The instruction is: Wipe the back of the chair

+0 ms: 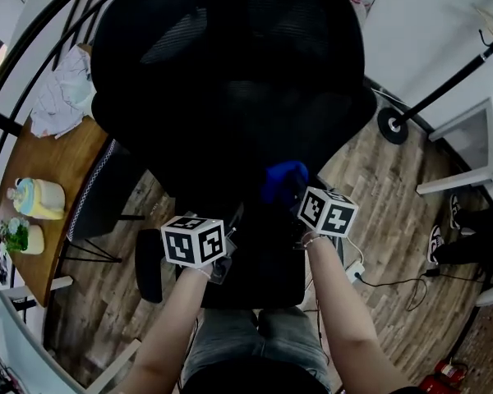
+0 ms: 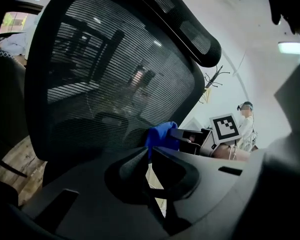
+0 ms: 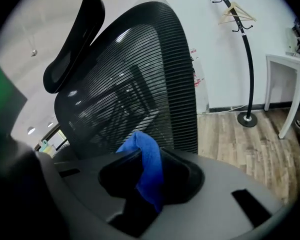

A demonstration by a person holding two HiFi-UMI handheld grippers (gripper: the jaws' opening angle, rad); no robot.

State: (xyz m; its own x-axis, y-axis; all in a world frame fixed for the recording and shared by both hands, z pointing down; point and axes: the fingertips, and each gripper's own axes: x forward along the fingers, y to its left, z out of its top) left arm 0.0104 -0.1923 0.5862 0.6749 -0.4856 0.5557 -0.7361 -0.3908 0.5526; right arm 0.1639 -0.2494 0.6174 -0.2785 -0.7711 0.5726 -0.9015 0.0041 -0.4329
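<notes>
**Now: blue cloth clamped at the foot of the chair back**

Right claw [image 3: 148, 155] first: its jaws are closed on a blue cloth [image 3: 146, 166]. One fold pokes up above the tips and the rest hangs down between them. The cloth sits right at the lower part of the black mesh chair back [image 3: 135, 84], low on its right side in the head view, though whether it actually presses the mesh is hard to call.

Over to the left claw [image 2: 148, 153]: the tips are drawn together with nothing between them. It is held low behind the chair, just beside the right one and pointing at the same lower stretch of mesh. From its camera the blue cloth shows just past its tips, with the right gripper's marker cube [image 2: 225, 128] off to the right of that.

Moving outward, the backrest rises tall above both claws, with the curved headrest [image 3: 72, 44] perched on top. Both of the person's forearms reach in from below in the head view.

A wooden counter [image 1: 57, 171] stands to the left of the chair, carrying a crumpled white cloth [image 1: 62, 97] and a pale yellow container [image 1: 37, 197]. To the right, a black coat stand [image 3: 246, 59] rises from the plank floor [image 3: 240, 139].
</notes>
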